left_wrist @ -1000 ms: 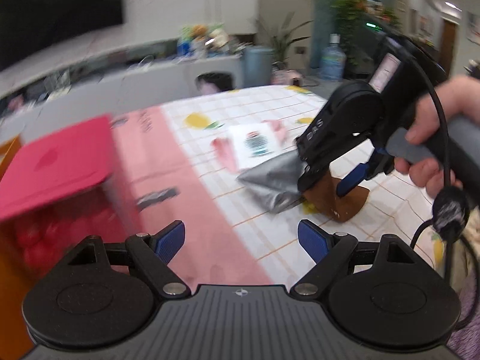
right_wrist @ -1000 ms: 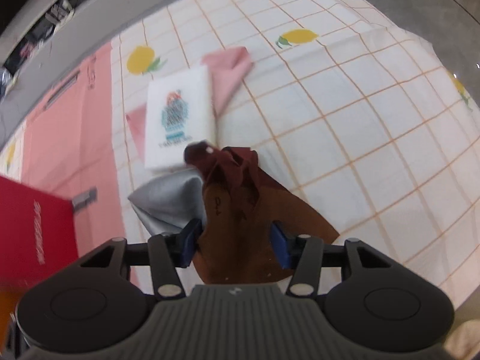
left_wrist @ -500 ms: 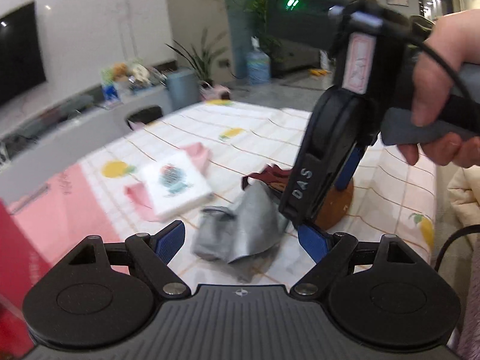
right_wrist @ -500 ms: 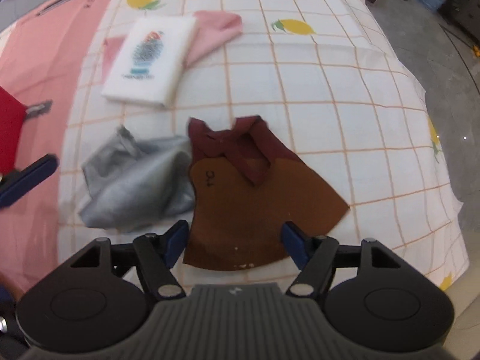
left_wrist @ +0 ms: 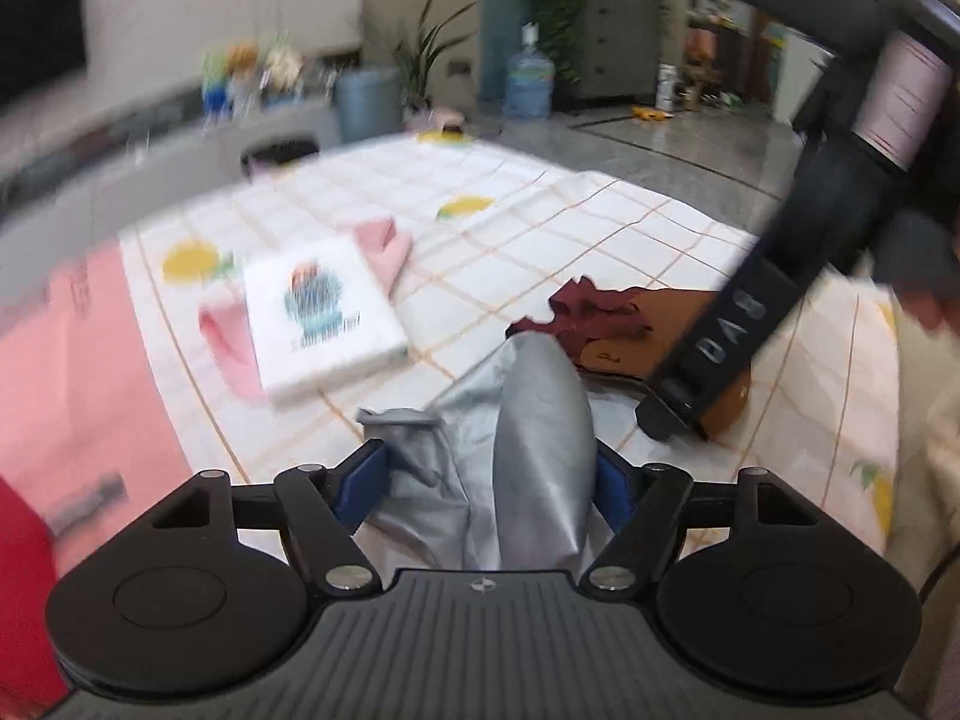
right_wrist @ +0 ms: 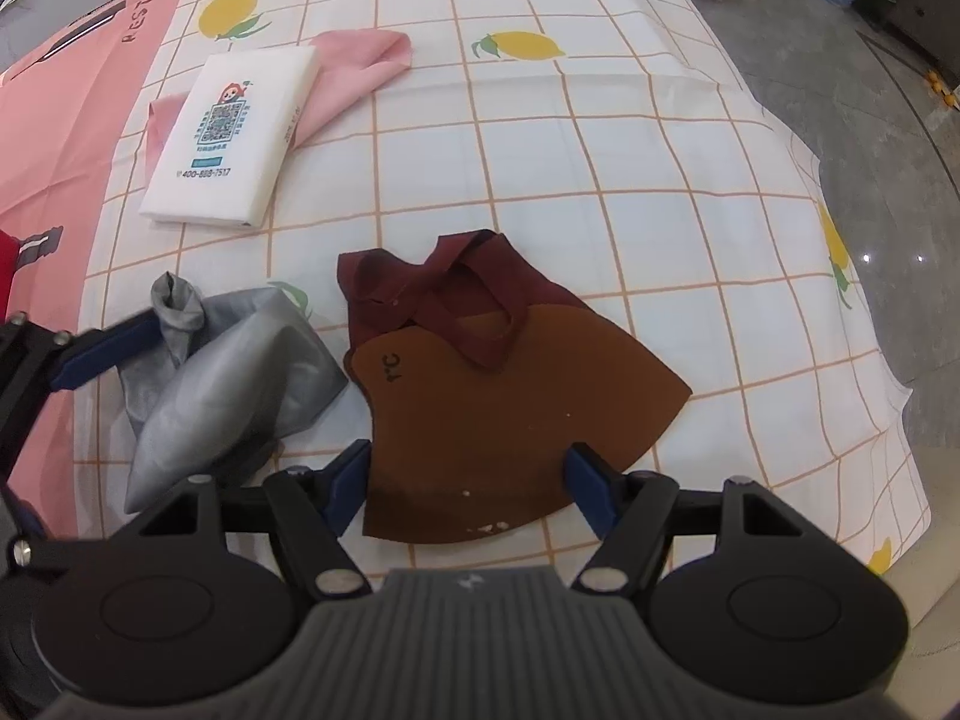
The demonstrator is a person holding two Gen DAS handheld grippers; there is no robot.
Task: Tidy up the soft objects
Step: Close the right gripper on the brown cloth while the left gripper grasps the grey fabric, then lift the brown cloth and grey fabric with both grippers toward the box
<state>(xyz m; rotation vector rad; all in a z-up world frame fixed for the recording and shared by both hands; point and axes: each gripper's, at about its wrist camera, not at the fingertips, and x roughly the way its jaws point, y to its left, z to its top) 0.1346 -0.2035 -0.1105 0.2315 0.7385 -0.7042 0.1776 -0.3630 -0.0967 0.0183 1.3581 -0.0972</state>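
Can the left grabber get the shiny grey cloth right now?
Probably yes. The grey cloth already lies between the left gripper's blue fingers, which are closing on it. Nothing sits in the way; the right gripper is over the brown cloth beside it.

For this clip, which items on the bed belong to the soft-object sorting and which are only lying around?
Job items:
- crumpled silver-grey fabric piece, between the closing left tongs
- brown and maroon cloth piece, under the open right tongs
- pink cloth
- white tissue pack

Lying about:
- blue water jug
- potted plant
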